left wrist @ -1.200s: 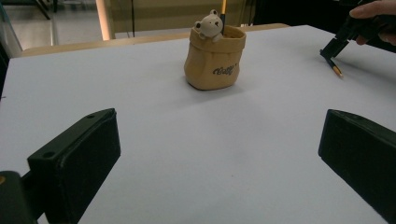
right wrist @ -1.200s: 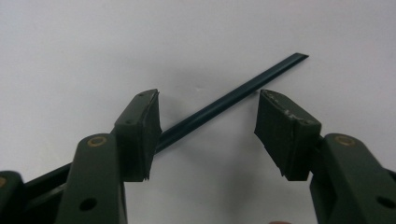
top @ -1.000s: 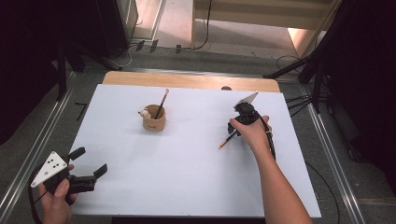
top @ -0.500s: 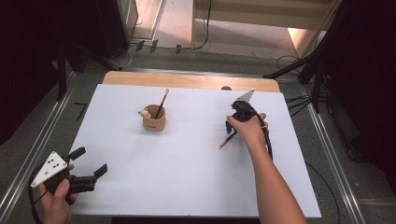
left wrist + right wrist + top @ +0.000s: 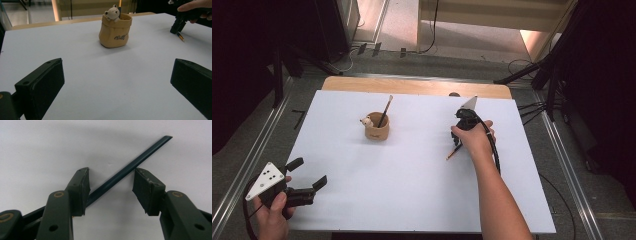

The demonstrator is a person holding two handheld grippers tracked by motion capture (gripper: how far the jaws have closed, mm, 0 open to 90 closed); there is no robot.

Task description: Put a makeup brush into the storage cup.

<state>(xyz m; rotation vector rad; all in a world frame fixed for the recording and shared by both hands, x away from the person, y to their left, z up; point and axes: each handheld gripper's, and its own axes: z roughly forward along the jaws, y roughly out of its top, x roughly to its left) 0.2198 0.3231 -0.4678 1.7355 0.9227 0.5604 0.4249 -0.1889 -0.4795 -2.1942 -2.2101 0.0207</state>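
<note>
Nearest your left hand, the left gripper [image 5: 307, 176] rested at the near-left corner of the white table sheet [image 5: 412, 190], jaws spread wide with nothing between them, apparently parked clear of the work. Mid-table right, your right gripper [image 5: 458, 137] pointed down over the dark pencil [image 5: 130, 168], which lay flat and slantwise between the pads; the jaws, just closing, had not pinched it, one pad touching and the other just beside. Farther left stood the tan bear pencil cup [image 5: 377, 129], upright, one brush [image 5: 385, 111] leaning in it, likely the pencil's destination.
</note>
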